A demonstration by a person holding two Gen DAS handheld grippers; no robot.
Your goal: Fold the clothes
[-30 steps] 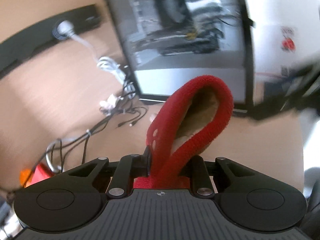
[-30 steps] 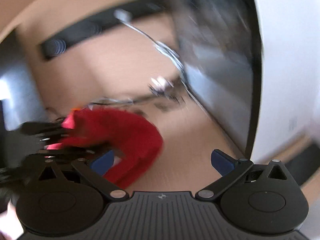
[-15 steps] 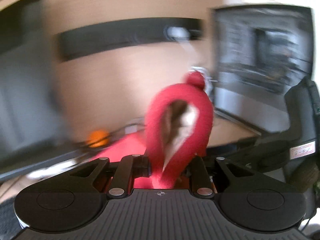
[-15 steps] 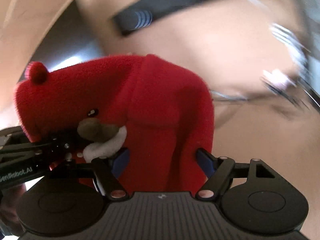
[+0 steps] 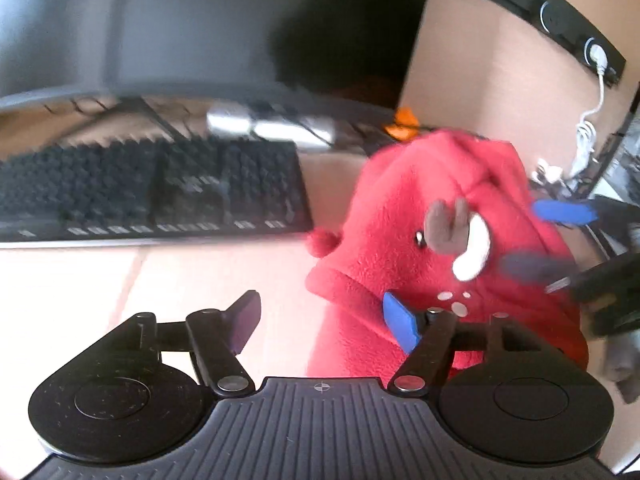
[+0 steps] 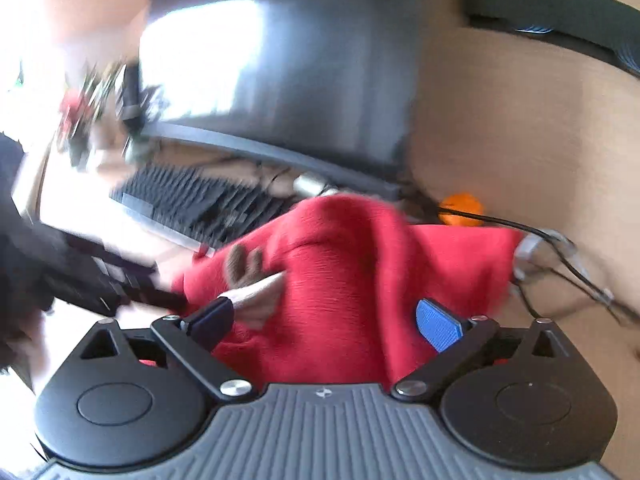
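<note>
The red fleece garment with a small pompom and a brown-and-white animal patch (image 5: 440, 240) lies bunched in a heap on the pale wooden desk (image 5: 160, 280). Seen from the left wrist, it sits just to the right of the black computer keyboard (image 5: 152, 192); the keyboard is the landmark for the places below.

The left gripper (image 5: 322, 322) points down at the desk in front of the keyboard. Its jaws are opening. Between them I see mostly bare desk. The garment is at the right side of the gap, and the blue pad of the right finger (image 5: 400, 326) overlaps its edge in the picture; whether it touches the cloth I cannot tell. The dark left finger stands clear of it.

The right gripper (image 6: 326, 320) is on the far side of the garment from the keyboard, and its jaws are opening too. They stand wide. The red fleece fills the space between them, but the blue right pad (image 6: 438, 324) and the dark left pad seem not to press it, so nothing is gripped.

Behind the keyboard there is a dark monitor (image 5: 240, 20). A small orange object (image 6: 460, 208) and some dark cables (image 6: 560, 264) lie behind the garment, further right from the keyboard. Both views are blurred.
</note>
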